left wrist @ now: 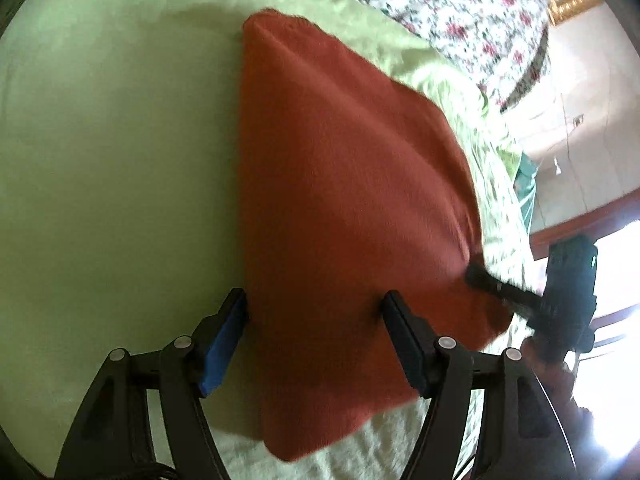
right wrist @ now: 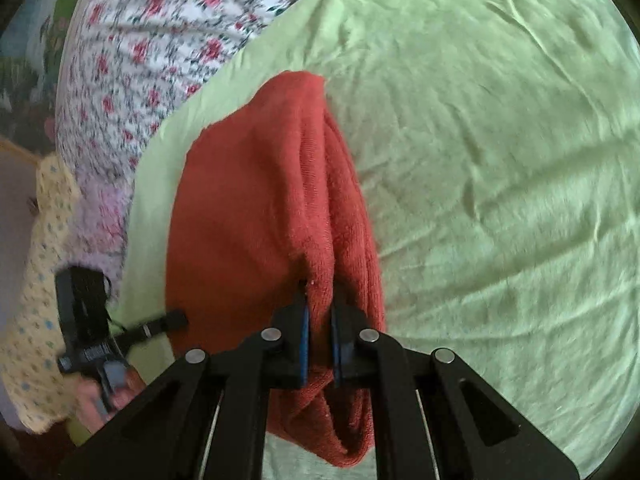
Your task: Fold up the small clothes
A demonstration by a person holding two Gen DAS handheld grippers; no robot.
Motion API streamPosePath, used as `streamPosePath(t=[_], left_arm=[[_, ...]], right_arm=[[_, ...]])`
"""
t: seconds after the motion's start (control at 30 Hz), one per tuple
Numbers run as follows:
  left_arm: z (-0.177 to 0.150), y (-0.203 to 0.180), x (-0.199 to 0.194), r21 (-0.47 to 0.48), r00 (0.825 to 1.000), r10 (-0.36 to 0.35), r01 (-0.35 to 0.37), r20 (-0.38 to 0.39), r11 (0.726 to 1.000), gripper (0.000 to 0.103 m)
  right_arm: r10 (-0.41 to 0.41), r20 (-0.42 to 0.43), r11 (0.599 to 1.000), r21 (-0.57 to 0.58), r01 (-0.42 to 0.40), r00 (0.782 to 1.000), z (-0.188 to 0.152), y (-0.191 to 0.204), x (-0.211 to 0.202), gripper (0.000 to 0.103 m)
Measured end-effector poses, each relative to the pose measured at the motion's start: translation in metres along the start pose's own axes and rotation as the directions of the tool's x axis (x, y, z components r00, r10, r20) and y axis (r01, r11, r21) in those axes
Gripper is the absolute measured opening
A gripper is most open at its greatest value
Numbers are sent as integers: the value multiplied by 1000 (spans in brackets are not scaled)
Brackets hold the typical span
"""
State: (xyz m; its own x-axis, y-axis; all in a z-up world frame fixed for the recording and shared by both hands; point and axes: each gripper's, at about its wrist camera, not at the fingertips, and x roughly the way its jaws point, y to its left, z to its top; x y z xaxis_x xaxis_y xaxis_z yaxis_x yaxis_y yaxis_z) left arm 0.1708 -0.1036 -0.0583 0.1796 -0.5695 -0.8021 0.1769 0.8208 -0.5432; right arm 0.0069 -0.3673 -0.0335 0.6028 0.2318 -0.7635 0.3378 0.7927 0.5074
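While my right gripper (right wrist: 319, 340) is clamped on a bunched fold of the rust-red cloth (right wrist: 256, 216), its blue pads pressed tight against the terry fabric, my left gripper (left wrist: 316, 336) stands wide apart, released, with nothing pinched. From the left wrist view the cloth (left wrist: 344, 184) spreads out ahead of me on the pale green sheet (left wrist: 100, 140), and its near part lies between my left fingers: the left finger sits just beside the cloth's straight edge, the right finger over the fabric itself, though I cannot tell whether either pad touches it. At the cloth's right-hand corner in that view I see my right gripper (left wrist: 478, 274) gripping the fabric. From the right wrist view the cloth rises in a soft ridge toward the pinch and hangs in folds below the pads, while the left gripper (right wrist: 176, 320) shows at the cloth's left edge, held by my hand (right wrist: 108, 396) in a yellow dotted sleeve (right wrist: 36, 280). Beyond the sheet lies a floral bedcover (right wrist: 160, 40) in white, pink and dark green.
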Motion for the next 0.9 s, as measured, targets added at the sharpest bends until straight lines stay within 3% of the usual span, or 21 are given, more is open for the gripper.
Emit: streamPosePath(t=[0.13, 0.27, 0.3, 0.37, 0.4, 0.47, 0.6, 0.7, 0.73, 0.77, 0.87, 0.9], left_arm=[[10, 6, -1, -31, 1000, 5, -5, 13, 999, 73], [18, 11, -2, -51, 1000, 5, -3, 25, 999, 73], [19, 12, -2, -57, 1000, 1, 0, 27, 998, 73], [23, 14, 0, -69, 1000, -3, 5, 26, 998, 74], [23, 15, 1, -74, 1000, -5, 6, 25, 997, 74], [27, 15, 4, -79, 1000, -7, 9, 22, 997, 74], [33, 12, 12, -67, 1000, -4, 5, 29, 998, 74], [35, 12, 21, -71, 998, -43, 46, 38, 996, 73], [36, 11, 23, -75, 997, -55, 59, 46, 995, 69], [37, 11, 24, -74, 996, -71, 74, 52, 994, 59], [38, 11, 27, -92, 990, -133, 137, 50, 986, 30], [38, 11, 24, -94, 988, -143, 148, 58, 985, 28]], right_arm=[[5, -17, 1000, 30, -5, 1000, 0, -7, -2, 10], [-66, 19, 997, -25, 66, 998, 13, 16, -14, 20], [-69, 36, 997, -38, 70, 997, 19, 20, -16, 27], [-68, 55, 997, -44, 70, 996, 30, 22, -15, 76], [-59, 66, 997, -48, 62, 996, 36, 23, -11, 77], [-53, 60, 996, -64, 57, 997, 48, 25, 0, 77], [-42, -38, 997, -67, 39, 998, 58, 18, 36, 73], [-7, -71, 998, -58, 3, 997, 56, 9, 50, 71], [15, -74, 999, -47, -19, 997, 56, 7, 50, 60], [37, -86, 999, -29, -40, 996, 55, 5, 50, 48], [95, -94, 995, 22, -93, 991, 50, 1, 52, 36], [108, -89, 994, 37, -105, 990, 49, 0, 50, 35]])
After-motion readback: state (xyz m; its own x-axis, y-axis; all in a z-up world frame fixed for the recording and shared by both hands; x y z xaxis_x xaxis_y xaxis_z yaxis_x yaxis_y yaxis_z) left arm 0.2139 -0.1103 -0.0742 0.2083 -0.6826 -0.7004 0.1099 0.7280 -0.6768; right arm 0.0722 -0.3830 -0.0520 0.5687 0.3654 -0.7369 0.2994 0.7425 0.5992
